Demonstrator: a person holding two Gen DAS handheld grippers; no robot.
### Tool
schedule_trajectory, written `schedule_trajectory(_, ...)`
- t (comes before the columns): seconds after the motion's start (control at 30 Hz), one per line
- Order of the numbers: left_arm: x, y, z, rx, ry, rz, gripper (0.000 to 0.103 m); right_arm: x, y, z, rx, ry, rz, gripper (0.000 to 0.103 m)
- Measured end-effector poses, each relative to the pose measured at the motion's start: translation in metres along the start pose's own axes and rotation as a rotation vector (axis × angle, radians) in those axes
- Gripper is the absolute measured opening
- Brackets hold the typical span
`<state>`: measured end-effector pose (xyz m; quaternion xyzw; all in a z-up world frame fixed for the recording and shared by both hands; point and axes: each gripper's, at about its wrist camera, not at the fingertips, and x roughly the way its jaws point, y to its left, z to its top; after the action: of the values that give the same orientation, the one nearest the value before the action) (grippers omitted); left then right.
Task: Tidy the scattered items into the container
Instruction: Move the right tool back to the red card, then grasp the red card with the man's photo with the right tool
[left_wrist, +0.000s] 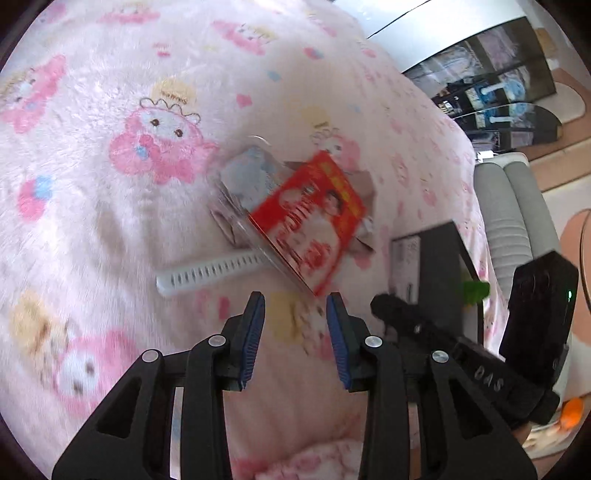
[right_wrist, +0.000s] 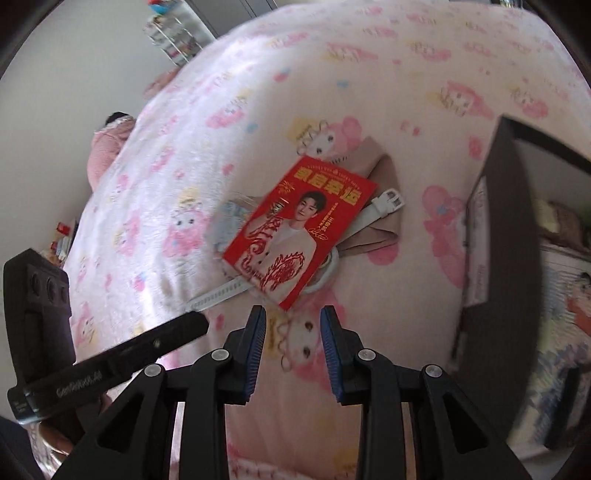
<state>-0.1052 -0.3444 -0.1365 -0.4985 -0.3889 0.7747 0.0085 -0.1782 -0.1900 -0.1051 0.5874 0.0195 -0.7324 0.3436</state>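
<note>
A red printed card (right_wrist: 295, 230) lies on a pink cartoon-print blanket (right_wrist: 369, 66), on top of a white watch strap (right_wrist: 218, 293), a tan folded cloth (right_wrist: 384, 173) and a pale blue packet (right_wrist: 227, 218). My right gripper (right_wrist: 292, 314) hovers just short of the card's near corner, open, nothing between its blue pads. In the left wrist view the red card (left_wrist: 314, 218), the white strap (left_wrist: 207, 271) and the bluish packet (left_wrist: 247, 173) lie ahead of my left gripper (left_wrist: 295, 299), also open and holding nothing. A dark box (right_wrist: 506, 229) stands to the right.
The dark box (left_wrist: 439, 266) sits on the blanket's right side in the left wrist view, with the other gripper's black body (left_wrist: 461, 354) beside it. A grey ribbed piece of furniture (left_wrist: 517, 221) and shelves stand past the bed edge. A wall lies at the left (right_wrist: 74, 92).
</note>
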Motion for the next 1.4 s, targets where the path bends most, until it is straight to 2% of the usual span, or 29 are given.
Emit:
schedule_trajectory(0.13, 0.022, 0.011, 0.018, -0.044, 0.039, -0.027, 0.034, 0.023, -0.007, 0.009, 0.032, 0.022, -0.012, 0.027)
schedule_trajectory(0.23, 0.011, 0.005, 0.025, -0.006, -0.062, 0.124, 0.034, 0.032, -0.021, 0.015, 0.097, 0.023, -0.027, 0.027)
schedule_trajectory(0.3, 0.004, 0.000, 0.032, 0.019, -0.114, 0.102, 0.034, 0.034, -0.027, 0.017, 0.122, 0.012, -0.032, 0.027)
schedule_trajectory(0.37, 0.014, -0.006, 0.041, 0.055, -0.100, 0.068, 0.034, 0.037, -0.030, 0.020, 0.138, 0.006, -0.038, 0.029)
schedule_trajectory(0.53, 0.047, -0.005, 0.054, 0.062, -0.052, 0.135, 0.034, 0.051, -0.036, 0.025, 0.177, 0.019, -0.023, 0.032)
schedule_trajectory(0.63, 0.051, -0.006, 0.046, 0.055, -0.010, 0.085, 0.034, 0.056, -0.035, 0.023, 0.178, 0.030, 0.006, 0.032)
schedule_trajectory(0.73, 0.055, -0.015, 0.034, 0.069, 0.065, 0.011, 0.034, 0.055, -0.031, 0.018, 0.168, 0.047, 0.047, 0.033)
schedule_trajectory(0.8, 0.050, -0.023, 0.028, 0.108, 0.059, 0.015, 0.034, 0.052, -0.027, 0.014, 0.143, 0.040, 0.036, 0.034)
schedule_trajectory(0.87, 0.042, -0.024, 0.029, 0.097, 0.030, -0.009, 0.035, 0.050, -0.027, 0.010, 0.148, 0.044, 0.068, 0.034)
schedule_trajectory(0.97, 0.043, -0.021, 0.041, 0.097, -0.046, 0.100, 0.035, 0.052, -0.029, 0.012, 0.160, 0.033, 0.027, 0.034)
schedule_trajectory(1.03, 0.051, -0.019, 0.048, 0.105, -0.054, 0.139, 0.035, 0.055, -0.035, 0.018, 0.175, 0.030, 0.034, 0.034)
schedule_trajectory(1.13, 0.060, -0.022, 0.050, 0.107, -0.018, 0.102, 0.035, 0.057, -0.036, 0.024, 0.168, 0.024, 0.031, 0.034)
schedule_trajectory(1.23, 0.062, -0.025, 0.042, 0.102, 0.046, 0.052, 0.035, 0.051, -0.032, 0.022, 0.131, 0.027, 0.018, 0.029)
schedule_trajectory(1.33, 0.059, -0.029, 0.026, 0.150, 0.086, 0.073, 0.036, 0.038, -0.033, 0.007, 0.131, 0.039, 0.044, 0.026)
schedule_trajectory(1.4, 0.054, -0.030, 0.014, 0.161, 0.124, 0.054, 0.036, 0.030, -0.033, -0.007, 0.141, 0.051, 0.052, 0.026)
